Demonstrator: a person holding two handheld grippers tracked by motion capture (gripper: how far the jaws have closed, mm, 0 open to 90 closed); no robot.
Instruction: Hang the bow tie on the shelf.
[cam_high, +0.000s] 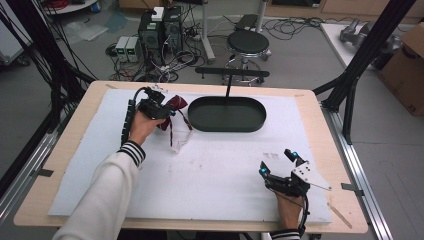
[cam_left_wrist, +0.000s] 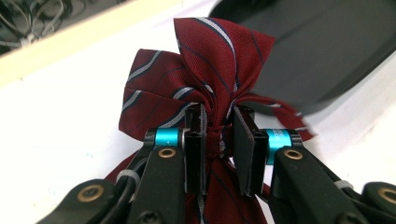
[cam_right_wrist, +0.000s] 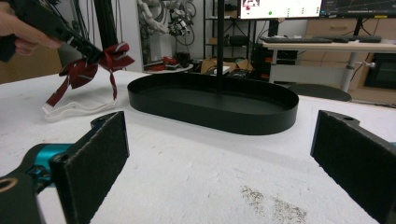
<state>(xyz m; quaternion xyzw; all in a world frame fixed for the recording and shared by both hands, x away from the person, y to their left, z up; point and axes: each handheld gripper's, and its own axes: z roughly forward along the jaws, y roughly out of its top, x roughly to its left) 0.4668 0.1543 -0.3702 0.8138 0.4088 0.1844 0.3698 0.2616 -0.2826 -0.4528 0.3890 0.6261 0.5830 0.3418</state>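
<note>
White foam mat is covering a wooden table; lab clutter, cables and a black stool are sitting on the floor behind it. Left gripper is hanging above the mat's far-left area, jaws clamping down on the knot of a dark red striped bow tie. Bow is fanning out past the fingertips, and the strap with its white clip is dangling down to the mat. Bow tie is sitting just left of the black oval tray, apart from it. Tray's centre post is carrying a black crossbar. Right gripper is resting on the mat near the front-right corner, jaws standing wide apart and gripping nothing, pointing toward the tray.
</note>
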